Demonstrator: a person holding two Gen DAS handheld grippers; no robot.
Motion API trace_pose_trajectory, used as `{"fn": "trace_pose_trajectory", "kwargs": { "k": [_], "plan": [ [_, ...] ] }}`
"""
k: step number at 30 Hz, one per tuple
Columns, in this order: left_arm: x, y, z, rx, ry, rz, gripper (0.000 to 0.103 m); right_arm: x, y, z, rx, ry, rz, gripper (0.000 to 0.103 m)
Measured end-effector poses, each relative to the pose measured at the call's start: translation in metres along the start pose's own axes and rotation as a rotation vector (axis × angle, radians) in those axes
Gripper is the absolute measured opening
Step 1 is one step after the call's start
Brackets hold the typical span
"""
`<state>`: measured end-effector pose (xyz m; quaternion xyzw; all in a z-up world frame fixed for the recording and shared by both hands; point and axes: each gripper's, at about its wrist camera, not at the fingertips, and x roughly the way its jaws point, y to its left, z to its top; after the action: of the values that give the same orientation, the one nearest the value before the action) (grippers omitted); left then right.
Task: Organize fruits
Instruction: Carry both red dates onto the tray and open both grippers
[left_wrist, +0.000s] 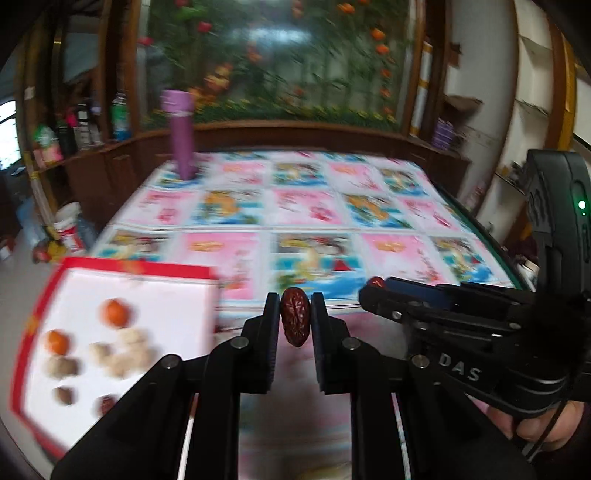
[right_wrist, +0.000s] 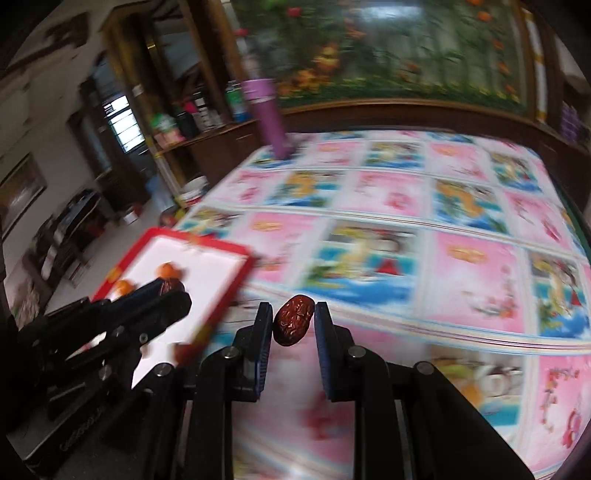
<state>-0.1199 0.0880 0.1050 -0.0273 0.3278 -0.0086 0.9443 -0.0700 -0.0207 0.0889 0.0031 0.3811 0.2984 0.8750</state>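
My left gripper (left_wrist: 294, 301) is shut on a wrinkled dark red date (left_wrist: 294, 320), held upright above the table. My right gripper (right_wrist: 293, 312) is shut on a second red date (right_wrist: 293, 324), tilted between its pads. In the left wrist view the right gripper (left_wrist: 375, 286) reaches in from the right with a bit of red at its tip. The right wrist view shows the left gripper (right_wrist: 173, 291) low on the left, over the tray. A white tray with a red rim (left_wrist: 37, 295) lies at the left and holds two orange fruits (left_wrist: 115, 312), pale lumps (left_wrist: 125, 349) and brown pieces.
A colourful picture-patterned cloth (left_wrist: 314, 206) covers the table. A purple cylinder (left_wrist: 181, 133) stands at the far left corner. Behind the table are a dark wooden cabinet with bottles (left_wrist: 77, 129) and a flower mural. A white bucket (left_wrist: 70, 225) stands on the floor to the left.
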Motion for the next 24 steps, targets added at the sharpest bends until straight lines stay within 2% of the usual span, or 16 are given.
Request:
{"fn": "trace_pose_trajectory", "kwargs": {
  "k": [5,8,10,15,24],
  "plan": [
    [-0.031,0.061,-0.020,-0.051,-0.022,0.125,0.018,0.032,0.068,-0.006,-0.106,0.044,0.063,0.022],
    [-0.038,0.096,-0.033,-0.085,-0.034,0.228,0.018,0.053,0.090,-0.008,-0.115,0.089,0.093,0.022],
    [-0.039,0.117,-0.040,-0.120,-0.028,0.266,0.018,0.064,0.103,-0.010,-0.121,0.107,0.100,0.022],
    [-0.043,0.146,-0.053,-0.151,-0.029,0.321,0.018,0.076,0.121,-0.013,-0.131,0.122,0.093,0.022],
    [-0.037,0.168,-0.060,-0.175,-0.014,0.320,0.018,0.089,0.127,-0.013,-0.112,0.143,0.061,0.022]
  ]
}}
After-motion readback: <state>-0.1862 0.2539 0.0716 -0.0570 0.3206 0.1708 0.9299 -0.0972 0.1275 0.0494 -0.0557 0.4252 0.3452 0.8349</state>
